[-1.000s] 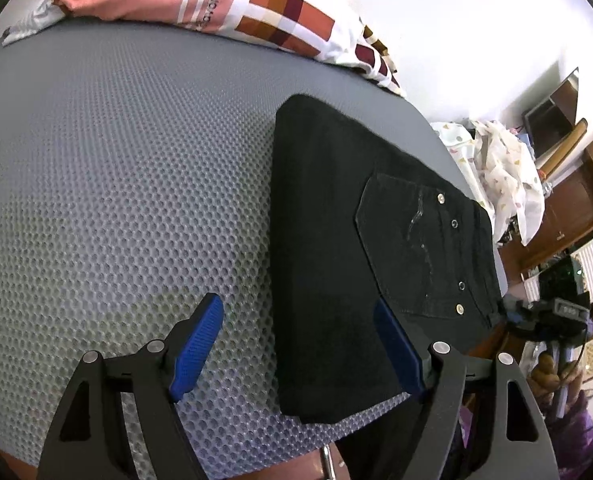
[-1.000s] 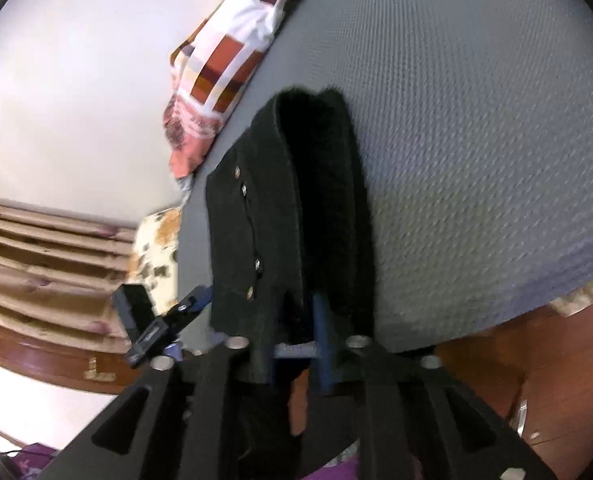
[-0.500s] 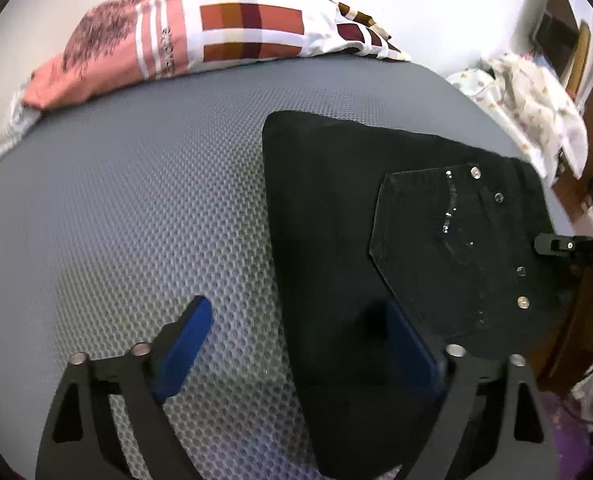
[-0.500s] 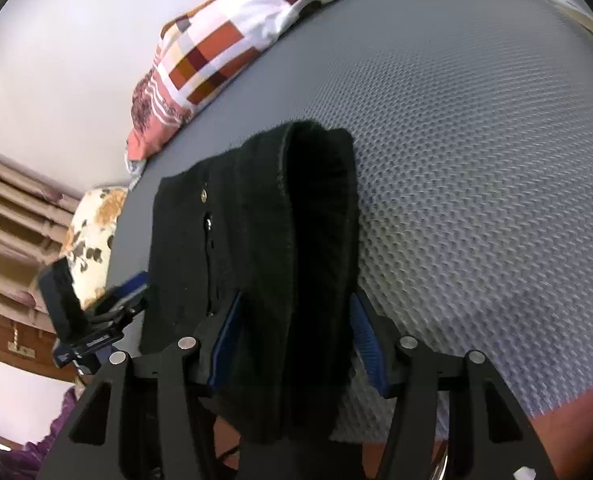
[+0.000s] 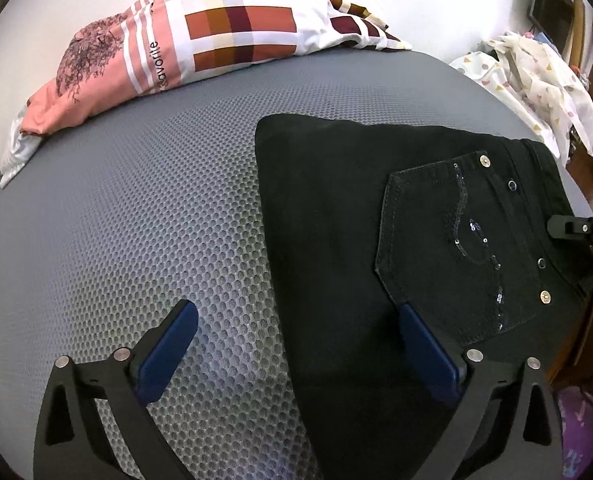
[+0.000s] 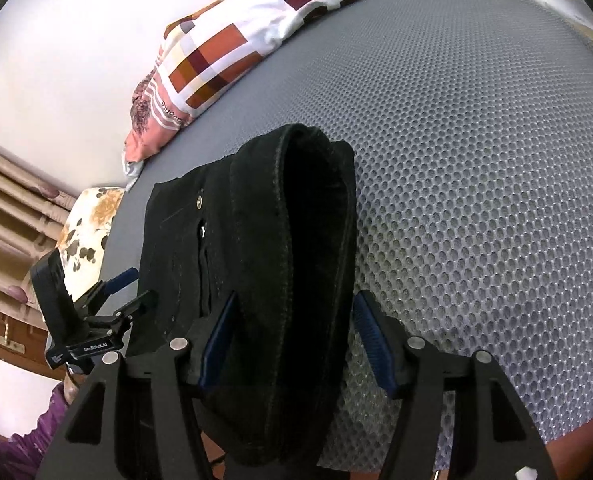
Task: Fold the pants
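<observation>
Both grippers are over the near edge of a grey mesh mattress (image 5: pixel 144 208), one at each end of a folded pair of black pants (image 5: pixel 336 216). Left gripper (image 5: pixel 296 348): jaws are opening and stand very wide; the left blue pad (image 5: pixel 166 354) is over bare mattress, the right pad (image 5: pixel 426 354) over the black cloth. The near left edge of the pants lies between the pads, but neither pad presses on it. Nothing is gripped.

Right gripper (image 6: pixel 294 340): jaws stand about half apart. A thick folded end of the pants passes between the two blue pads. The cloth fills most of the gap; whether the pads press on it cannot be told from this view.

The pants lie flat on the mattress at its near edge, and the end between the right gripper's pads hangs over that edge.

The left wrist view alone shows the top face of the pants: a back pocket (image 5: pixel 460 248) with a sequin trim and metal rivets. It shows only a black tip of the right gripper at its right border. The right wrist view alone shows the layered fold end-on and the whole left gripper (image 6: pixel 130 284) at the far end of the pants.

A checked pillow (image 5: pixel 216 36) lies at the far edge of the mattress, well apart from the pants, seen in both views.
</observation>
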A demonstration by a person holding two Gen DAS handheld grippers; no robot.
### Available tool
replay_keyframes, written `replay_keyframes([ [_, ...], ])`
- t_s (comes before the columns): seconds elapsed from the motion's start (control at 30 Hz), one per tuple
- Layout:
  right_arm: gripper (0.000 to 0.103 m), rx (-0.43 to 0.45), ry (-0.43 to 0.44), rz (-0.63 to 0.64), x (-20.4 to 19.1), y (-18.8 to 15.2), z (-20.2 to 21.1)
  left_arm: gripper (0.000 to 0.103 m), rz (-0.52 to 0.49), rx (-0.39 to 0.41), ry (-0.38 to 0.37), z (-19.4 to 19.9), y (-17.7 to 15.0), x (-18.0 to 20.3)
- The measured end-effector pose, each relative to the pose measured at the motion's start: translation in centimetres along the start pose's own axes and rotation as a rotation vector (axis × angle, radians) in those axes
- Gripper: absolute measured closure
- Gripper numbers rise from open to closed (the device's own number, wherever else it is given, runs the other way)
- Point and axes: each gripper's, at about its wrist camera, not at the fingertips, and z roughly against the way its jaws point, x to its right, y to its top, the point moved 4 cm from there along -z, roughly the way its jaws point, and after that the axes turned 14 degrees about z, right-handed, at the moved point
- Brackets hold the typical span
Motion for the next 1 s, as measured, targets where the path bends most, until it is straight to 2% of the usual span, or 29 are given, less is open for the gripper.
replay_keyframes([
  [0.3, 0.041, 0.004, 0.028, 0.02, -0.9, 0.3, -0.4, 0.0, -0.002, -0.014, -0.03, -0.9, 0.5, 0.5],
  [0.5, 0.041, 0.02, 0.135, -0.017, -0.4, 0.2, -0.3, 0.0, -0.028, -0.017, -0.056, -1.3, 0.4, 1.4],
  [0.63, 0.045, 0.001, 0.137, -0.02, 0.3, 0.0, 0.1, 0.0, -0.029, -0.035, -0.08, -1.6, 0.4, 1.5],
  [0.83, 0.047, -0.036, 0.198, -0.088, 1.9, -0.1, 0.5, 0.0, -0.037, -0.057, -0.114, -2.0, 0.5, 1.4],
  [0.9, 0.047, -0.039, 0.195, -0.075, 1.5, 0.1, 0.2, 0.002, -0.047, -0.063, -0.123, -2.0, 0.5, 1.6],
  [1.0, 0.051, -0.043, 0.191, -0.039, 0.3, 0.5, -0.8, 0.012, -0.043, -0.081, -0.153, -2.0, 0.6, 2.0],
])
